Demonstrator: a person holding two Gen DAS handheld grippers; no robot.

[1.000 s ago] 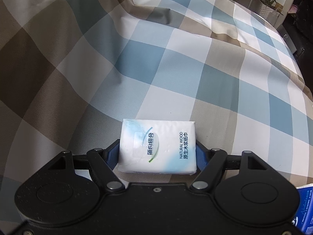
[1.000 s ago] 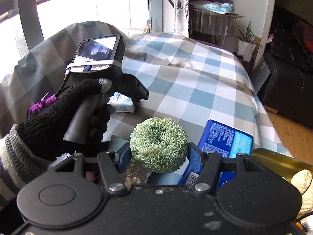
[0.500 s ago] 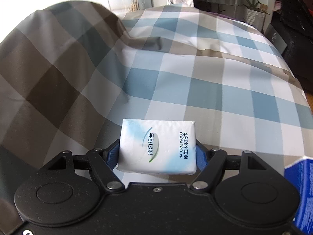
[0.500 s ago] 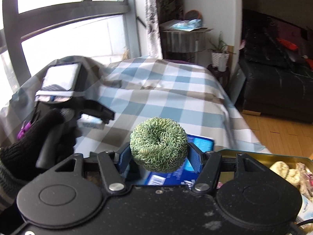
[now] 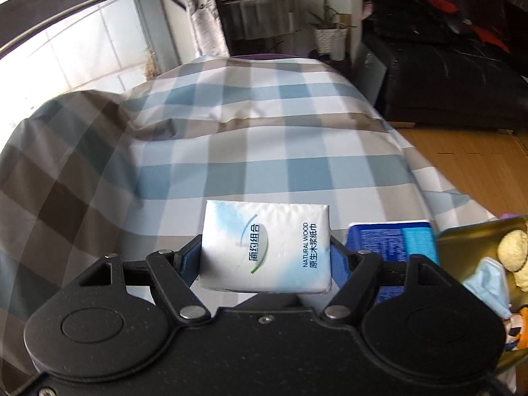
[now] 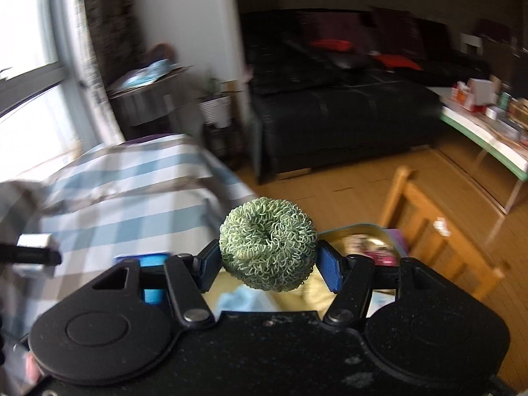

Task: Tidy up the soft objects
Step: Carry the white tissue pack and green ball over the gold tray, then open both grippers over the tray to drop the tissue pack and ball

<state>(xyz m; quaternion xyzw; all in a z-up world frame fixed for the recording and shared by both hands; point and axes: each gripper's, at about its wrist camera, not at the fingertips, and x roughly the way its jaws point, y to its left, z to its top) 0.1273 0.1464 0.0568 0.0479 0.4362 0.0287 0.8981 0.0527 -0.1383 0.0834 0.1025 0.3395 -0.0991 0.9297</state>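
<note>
My left gripper (image 5: 265,257) is shut on a white and pale-blue tissue pack (image 5: 267,247), held in the air over the checked bedspread (image 5: 231,151). Between the blue pads of my right gripper (image 6: 268,260) sits a round green curly scrubber (image 6: 268,242), gripped from both sides. Under and beyond the scrubber lies a gold metal tin (image 6: 363,231) with soft things inside. The left wrist view has that tin (image 5: 468,234) at the far right edge, holding a cream plush (image 5: 513,247) and a light-blue cloth (image 5: 488,283). The left gripper's tip shows blurred at the left edge of the right wrist view.
A blue packet (image 5: 392,244) lies on the bedspread beside the tin. A wooden chair (image 6: 429,227) stands right of the tin. A black sofa (image 6: 346,112) and a small side table (image 5: 264,13) with a potted plant (image 5: 330,36) lie beyond the bed. Wooden floor (image 6: 346,194) runs between bed and sofa.
Both grippers have swung to the right, each keeping its grip. The tin has come into both views and the gloved hand has slid to the left edge of the right wrist view.
</note>
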